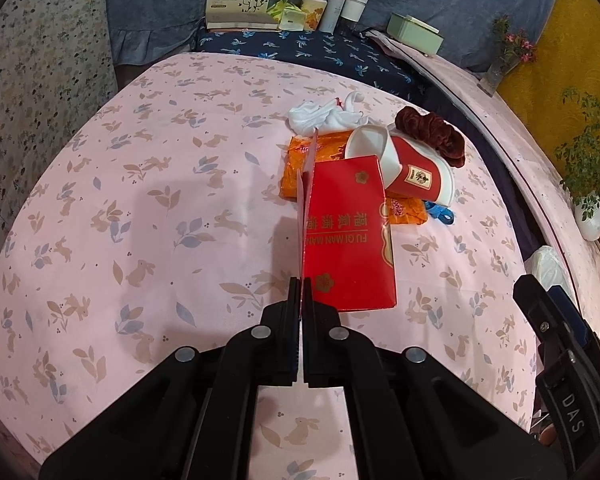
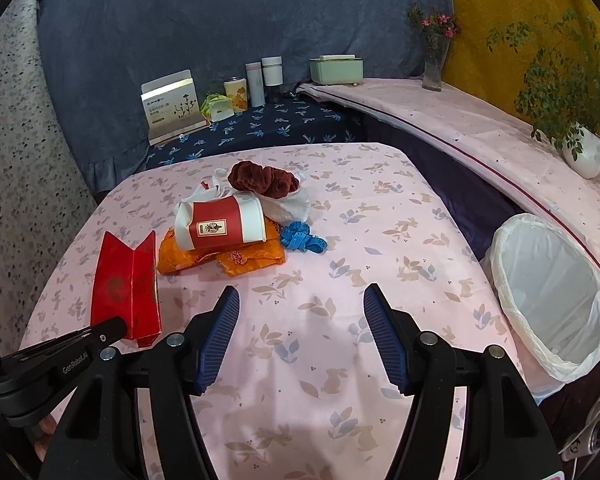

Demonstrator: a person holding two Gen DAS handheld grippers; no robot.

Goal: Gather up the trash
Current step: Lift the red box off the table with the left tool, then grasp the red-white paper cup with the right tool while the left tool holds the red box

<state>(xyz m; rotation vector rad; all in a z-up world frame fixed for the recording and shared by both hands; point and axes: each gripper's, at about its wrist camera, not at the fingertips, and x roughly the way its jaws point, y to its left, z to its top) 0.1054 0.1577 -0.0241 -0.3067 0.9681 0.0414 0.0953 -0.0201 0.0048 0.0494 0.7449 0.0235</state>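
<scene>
1. Left wrist view: left hand-held gripper pressed together on the near edge of the red packet, lifted off the table; beyond the red packet the pile is untouched: red paper cup on its side over an orange wrapper, white tissue and dark red scrunchie behind the cup; bin barely visible here, only a scrap of white liner at the edge; so the first item is in hand, nothing binned as far as shown.
2. Right wrist view: right hand-held gripper spread wide, holding nothing, over bare cloth; shows what the other view lacks: the lined trash bin, looking empty, off the table edge well right of the cup; also blue tape just right of the cup; the packet is far left of the bin, so it must cross over.
</scene>
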